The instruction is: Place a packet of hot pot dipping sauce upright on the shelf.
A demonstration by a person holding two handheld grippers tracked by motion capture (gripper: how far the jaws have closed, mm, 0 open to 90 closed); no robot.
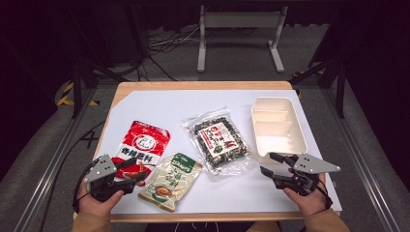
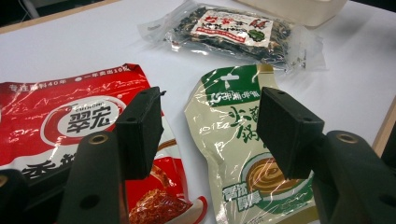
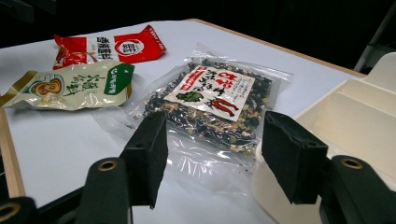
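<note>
- Nothing is held yet. The left claw (image 1: 129, 173) is kept open and empty at 7 o'clock on the tabletop (image 1: 159, 104), by the red bag (image 1: 141, 145).
- The right claw (image 1: 271, 164) is spread wide and empty at 4 o'clock.
- The green bag (image 1: 171, 180) and clear bag (image 1: 220, 139) are laid flat mid-tabletop.
- The tray (image 1: 278, 126) at 2 o'clock is not filled; the packing looks not yet begun.

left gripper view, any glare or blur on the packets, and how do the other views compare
Left gripper view: white glare streaks on the glossy red foil packet and the beige-and-green pouch, black jaws soft up close. Right gripper view: sheen on the clear bag of dark dried mix. High view: bright white table, surroundings dark.
</note>
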